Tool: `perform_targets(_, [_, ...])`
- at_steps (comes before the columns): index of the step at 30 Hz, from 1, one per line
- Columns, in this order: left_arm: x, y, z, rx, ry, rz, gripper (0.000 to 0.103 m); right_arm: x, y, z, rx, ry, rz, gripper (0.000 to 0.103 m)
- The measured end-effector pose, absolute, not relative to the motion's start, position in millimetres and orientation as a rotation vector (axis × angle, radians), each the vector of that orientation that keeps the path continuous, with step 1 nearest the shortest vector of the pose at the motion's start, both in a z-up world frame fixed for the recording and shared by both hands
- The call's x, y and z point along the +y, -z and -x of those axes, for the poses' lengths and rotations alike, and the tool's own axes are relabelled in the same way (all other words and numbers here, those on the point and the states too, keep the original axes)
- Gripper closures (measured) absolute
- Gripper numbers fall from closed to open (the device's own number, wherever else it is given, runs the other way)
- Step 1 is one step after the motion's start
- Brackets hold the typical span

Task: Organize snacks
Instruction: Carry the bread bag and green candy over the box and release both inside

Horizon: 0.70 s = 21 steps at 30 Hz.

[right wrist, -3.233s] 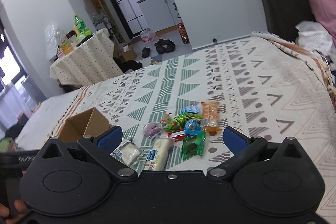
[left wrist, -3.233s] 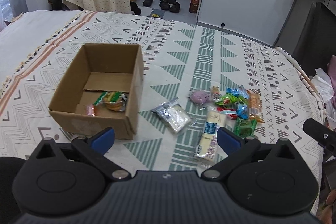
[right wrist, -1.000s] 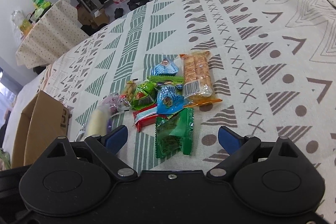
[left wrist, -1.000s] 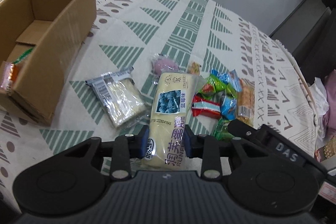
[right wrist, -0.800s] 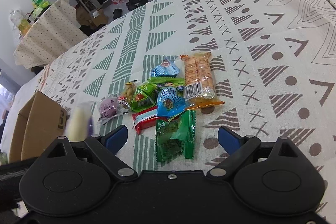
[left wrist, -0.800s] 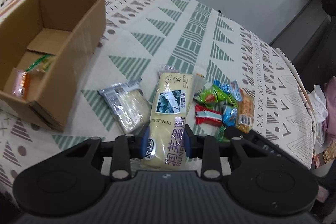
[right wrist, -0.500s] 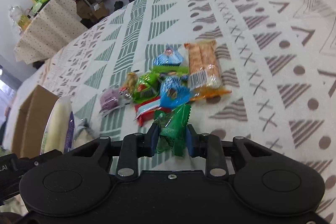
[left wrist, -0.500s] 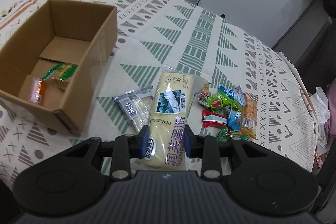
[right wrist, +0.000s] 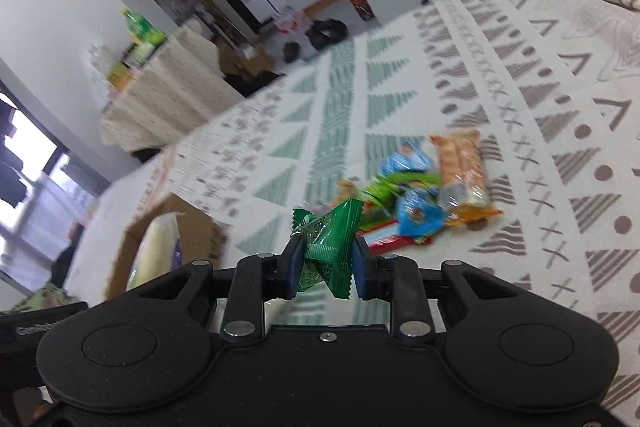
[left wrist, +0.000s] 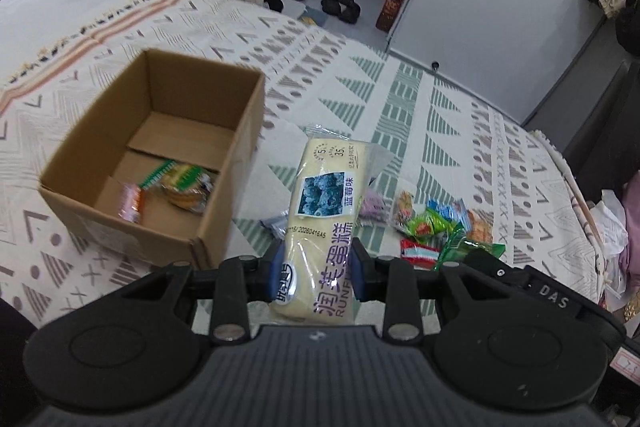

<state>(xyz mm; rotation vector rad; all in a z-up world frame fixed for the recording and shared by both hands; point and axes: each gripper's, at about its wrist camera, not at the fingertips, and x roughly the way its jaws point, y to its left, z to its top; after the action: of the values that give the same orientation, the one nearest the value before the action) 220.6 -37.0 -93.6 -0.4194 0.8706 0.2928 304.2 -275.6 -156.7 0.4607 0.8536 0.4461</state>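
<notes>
Yellow cake pack [left wrist: 325, 211] pinched near its bottom end in your left gripper [left wrist: 316, 269], lifted beside the cardboard box [left wrist: 236, 163].
Soft, light, and its film is slippery, so squeeze gently; your right gripper [right wrist: 325, 269] clamps a crinkly green packet [right wrist: 329, 247] mid-body.

The right tool [right wrist: 325, 270], wide open above the snack pile [right wrist: 416, 187] a second ago, has closed on the green packet [right wrist: 330, 247] and lifted it clear of the bed [right wrist: 560, 131]. The left tool [left wrist: 316, 271], open three seconds ago, now grips the cream cake bar [left wrist: 324, 219], raised off the bed beside the cardboard box [left wrist: 224, 211].
</notes>
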Motion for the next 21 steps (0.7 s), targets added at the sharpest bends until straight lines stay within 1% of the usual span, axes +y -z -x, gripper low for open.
perform_targets(8, [-20.1,71.0,-206.8,0.817,-0.329,0.419,0.071,-263.1,136.8,-295.2,0.782,-0.535,-0.469,0.077])
perform_targets(16, [11.3,63.3,-193.2,0.793,-0.389,0.445,0.071,-240.9,120.7,-284.3,0.722,-0.615,-0.476,0.077])
perform_targets(21, [32.3,59.9,-184.3,0.776,-0.416,0.479,0.071,-222.6,119.3,-281.1,0.727,-0.637,-0.458,0.077])
